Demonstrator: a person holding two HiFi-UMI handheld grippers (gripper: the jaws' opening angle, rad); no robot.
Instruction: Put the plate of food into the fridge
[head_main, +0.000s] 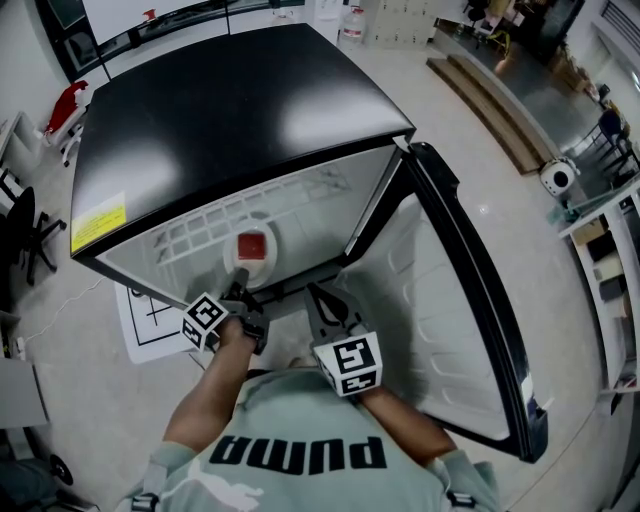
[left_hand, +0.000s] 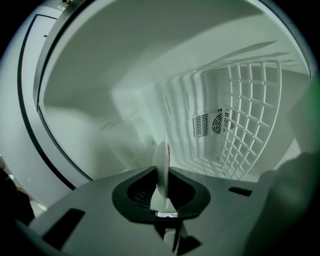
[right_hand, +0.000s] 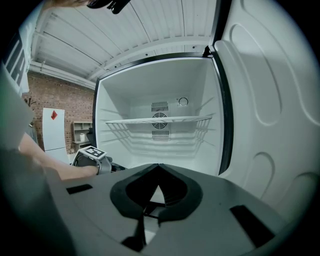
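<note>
Left gripper (head_main: 238, 285), jaws clamped on the rim of the white plate (head_main: 275, 256) bearing red food (head_main: 252, 247), holds it inside the open black fridge (head_main: 240, 110) over the wire shelf (head_main: 190, 240), while the right gripper (head_main: 318, 298), jaws closed on nothing, hovers outside near the door (head_main: 470, 300).

Bright overhead light leaves glare on the black fridge (head_main: 240, 130) at 12 o'clock; fisheye distortion bends every edge; the plate (left_hand: 161, 170) is blurred close-up.
</note>
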